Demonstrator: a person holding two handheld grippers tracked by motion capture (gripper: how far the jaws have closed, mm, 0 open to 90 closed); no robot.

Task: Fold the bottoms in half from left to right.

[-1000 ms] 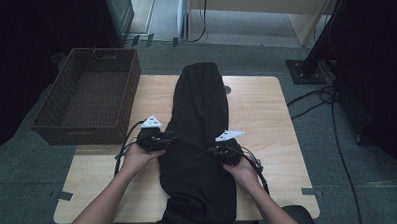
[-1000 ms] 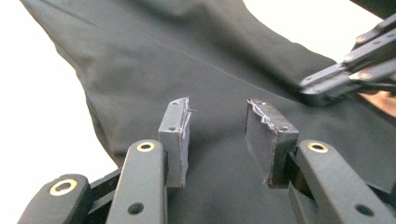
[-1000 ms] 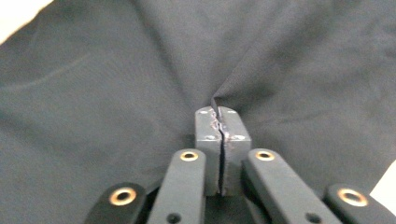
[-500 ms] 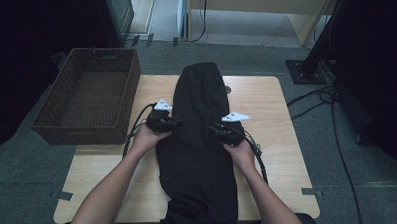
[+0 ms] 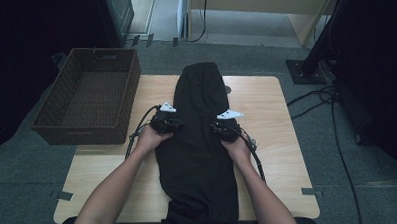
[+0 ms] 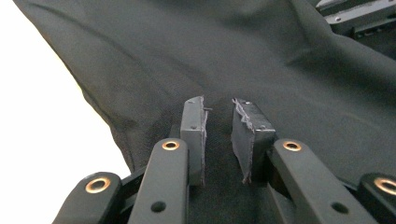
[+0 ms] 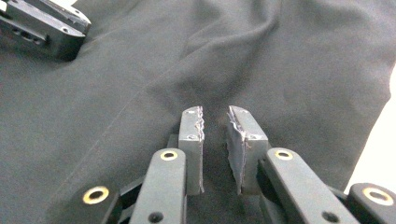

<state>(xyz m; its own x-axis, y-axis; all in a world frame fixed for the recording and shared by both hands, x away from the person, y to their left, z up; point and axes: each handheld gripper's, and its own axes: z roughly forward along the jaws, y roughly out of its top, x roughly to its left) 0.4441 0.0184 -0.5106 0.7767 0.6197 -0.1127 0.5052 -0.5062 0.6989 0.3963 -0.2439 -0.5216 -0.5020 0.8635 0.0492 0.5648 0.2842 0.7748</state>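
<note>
A long black garment [image 5: 198, 157] lies lengthwise down the middle of the wooden table [image 5: 269, 119], its near end hanging over the front edge. My left gripper [image 5: 178, 124] rests on the garment's left edge, my right gripper [image 5: 213, 127] on its right edge, and they point toward each other. In the left gripper view the left gripper [image 6: 218, 122] has its jaws nearly together with a fold of the garment [image 6: 261, 60] between them. The right gripper [image 7: 215, 127] stands the same way on the cloth [image 7: 140, 74], and creases run out from both pairs of jaws.
A dark wicker basket [image 5: 131, 89] stands at the table's left, partly off its edge. Black cables [image 5: 137, 131] trail from both grippers. To the right of the table, cables [image 5: 311, 100] lie on the floor beside a black stand base [image 5: 305, 70].
Both hands and grippers have slid forward along the garment, away from the person, and slightly inward. The cloth is drawn narrower between them.
</note>
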